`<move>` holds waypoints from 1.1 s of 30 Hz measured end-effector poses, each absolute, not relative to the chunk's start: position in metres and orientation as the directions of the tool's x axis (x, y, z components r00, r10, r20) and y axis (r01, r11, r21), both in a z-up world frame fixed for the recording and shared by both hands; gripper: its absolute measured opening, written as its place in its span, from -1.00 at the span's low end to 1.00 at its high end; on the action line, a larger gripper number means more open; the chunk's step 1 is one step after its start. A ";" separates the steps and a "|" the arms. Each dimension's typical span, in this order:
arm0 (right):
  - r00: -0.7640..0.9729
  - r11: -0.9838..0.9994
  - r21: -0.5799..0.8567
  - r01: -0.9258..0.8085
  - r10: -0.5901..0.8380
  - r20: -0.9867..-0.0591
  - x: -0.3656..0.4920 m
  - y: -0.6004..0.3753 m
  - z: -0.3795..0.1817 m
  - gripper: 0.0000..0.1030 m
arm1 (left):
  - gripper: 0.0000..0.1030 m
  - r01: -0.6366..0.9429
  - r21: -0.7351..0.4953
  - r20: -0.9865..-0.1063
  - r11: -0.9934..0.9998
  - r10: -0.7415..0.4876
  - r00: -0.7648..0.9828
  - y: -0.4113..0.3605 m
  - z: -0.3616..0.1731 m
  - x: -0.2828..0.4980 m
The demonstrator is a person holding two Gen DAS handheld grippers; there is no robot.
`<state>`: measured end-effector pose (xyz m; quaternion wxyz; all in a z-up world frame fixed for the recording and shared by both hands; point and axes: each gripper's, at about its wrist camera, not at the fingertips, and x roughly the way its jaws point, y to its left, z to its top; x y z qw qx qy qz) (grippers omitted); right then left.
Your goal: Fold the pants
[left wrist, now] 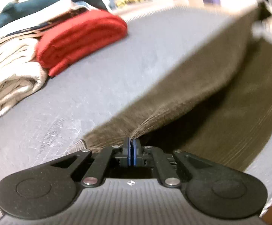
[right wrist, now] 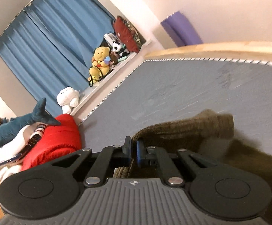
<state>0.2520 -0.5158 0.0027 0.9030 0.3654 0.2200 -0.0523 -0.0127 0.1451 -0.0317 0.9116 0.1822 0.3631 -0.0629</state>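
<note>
The brown corduroy pants (left wrist: 192, 86) hang lifted over the grey mattress (left wrist: 91, 86), stretched from bottom centre up to the top right. My left gripper (left wrist: 131, 142) is shut on a gathered edge of the pants. Part of the pants lies flat on the mattress below the raised fold. In the right wrist view my right gripper (right wrist: 134, 146) is shut on the pants (right wrist: 180, 131) at an edge, with a thick fold of cloth between the pads. A bunched end of the pants sticks out ahead of it over the mattress (right wrist: 173, 86).
A stack of folded clothes lies at the left: a red piece (left wrist: 79, 39), a cream piece (left wrist: 12, 71). A blue shark plush (right wrist: 18, 125) rests on it. Plush toys (right wrist: 100, 61) sit on a sill by blue curtains (right wrist: 48, 43). A wooden bed frame (right wrist: 220, 46) borders the mattress.
</note>
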 end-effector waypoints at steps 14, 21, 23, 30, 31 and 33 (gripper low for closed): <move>0.596 0.649 0.466 0.602 0.024 -0.803 0.134 -0.559 -0.074 -0.76 | -0.47 0.445 0.037 -0.723 0.895 -0.283 0.630 0.163 0.000 -0.052; 0.624 0.582 0.511 0.633 0.008 -0.782 0.156 -0.599 -0.096 -0.21 | -0.04 0.033 -0.058 -0.660 0.998 -0.063 0.749 0.181 0.033 0.008; 0.626 0.568 0.527 0.632 0.026 -0.779 0.160 -0.605 -0.107 -0.22 | -0.04 -0.091 -0.078 -0.681 0.993 0.013 0.732 0.183 0.035 0.024; 0.654 0.528 0.558 0.640 0.007 -0.756 0.145 -0.604 -0.098 -0.22 | -0.02 -0.150 0.001 -0.688 0.989 0.109 0.717 0.148 0.007 0.053; 0.649 0.530 0.552 0.644 0.004 -0.761 0.140 -0.605 -0.095 -0.22 | -0.02 -0.137 0.035 -0.692 0.990 0.123 0.711 0.141 0.002 0.053; 0.632 0.537 0.533 0.654 -0.001 -0.775 0.138 -0.608 -0.096 -0.22 | -0.02 -0.096 0.094 -0.677 0.991 0.135 0.724 0.131 -0.006 0.051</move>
